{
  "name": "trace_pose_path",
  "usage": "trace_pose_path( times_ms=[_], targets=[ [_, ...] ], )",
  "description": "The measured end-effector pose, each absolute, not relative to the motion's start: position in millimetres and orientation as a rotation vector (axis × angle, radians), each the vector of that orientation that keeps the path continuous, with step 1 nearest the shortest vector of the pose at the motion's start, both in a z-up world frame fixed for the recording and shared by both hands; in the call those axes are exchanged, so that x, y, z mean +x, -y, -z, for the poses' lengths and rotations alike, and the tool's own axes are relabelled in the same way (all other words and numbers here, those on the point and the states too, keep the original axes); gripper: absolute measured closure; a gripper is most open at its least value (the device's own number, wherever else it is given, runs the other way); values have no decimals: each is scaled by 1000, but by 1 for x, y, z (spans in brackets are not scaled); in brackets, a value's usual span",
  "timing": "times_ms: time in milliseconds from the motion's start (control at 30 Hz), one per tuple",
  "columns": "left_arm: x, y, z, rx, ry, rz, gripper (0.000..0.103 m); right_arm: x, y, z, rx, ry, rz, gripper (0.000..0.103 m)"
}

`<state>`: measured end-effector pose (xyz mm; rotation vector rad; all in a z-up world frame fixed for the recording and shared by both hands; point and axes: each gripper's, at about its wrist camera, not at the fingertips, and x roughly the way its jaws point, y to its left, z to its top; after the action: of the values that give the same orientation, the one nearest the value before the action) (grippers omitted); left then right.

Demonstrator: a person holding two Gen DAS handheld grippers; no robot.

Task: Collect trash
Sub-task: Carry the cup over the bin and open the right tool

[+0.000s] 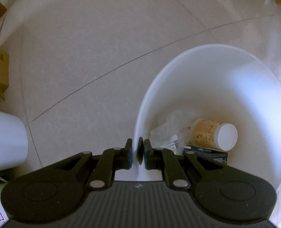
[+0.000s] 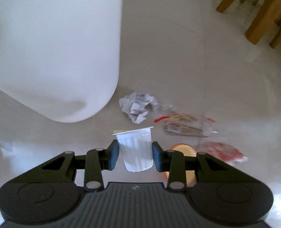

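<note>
The left gripper clamps the white bin's rim steady while the right gripper, beside the bin, grips a yogurt cup to drop in.

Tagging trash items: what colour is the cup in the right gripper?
White, ribbed, with a pale lid edge: the cup, clearest in the right wrist view.

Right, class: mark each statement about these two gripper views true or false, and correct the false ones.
1. The left gripper is clamped on the white bin's rim. True.
2. The bin is empty. False: it holds a paper cup, crumpled plastic and a dark box.
3. The right gripper holds a white plastic cup. True.
4. That cup is red. False: it is white.
5. A crumpled paper ball lies on the floor. True.
6. No wrappers remain on the floor. False: a clear wrapper lies beside the ball.
</note>
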<state>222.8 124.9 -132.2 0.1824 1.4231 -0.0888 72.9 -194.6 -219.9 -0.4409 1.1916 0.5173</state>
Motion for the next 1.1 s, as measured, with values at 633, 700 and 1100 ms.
trace_pose_path(
  times_ms=[633, 700, 1100],
  targets=[
    [221, -124, 131, 184, -1413, 97, 94, 76, 106, 26, -354, -1015, -786, 61],
    [221, -124, 131, 185, -1413, 98, 94, 75, 92, 33, -373, -1018, -805, 61],
    [222, -124, 131, 178, -1421, 92, 93, 77, 73, 36, -360, -1030, -822, 29]
  ],
)
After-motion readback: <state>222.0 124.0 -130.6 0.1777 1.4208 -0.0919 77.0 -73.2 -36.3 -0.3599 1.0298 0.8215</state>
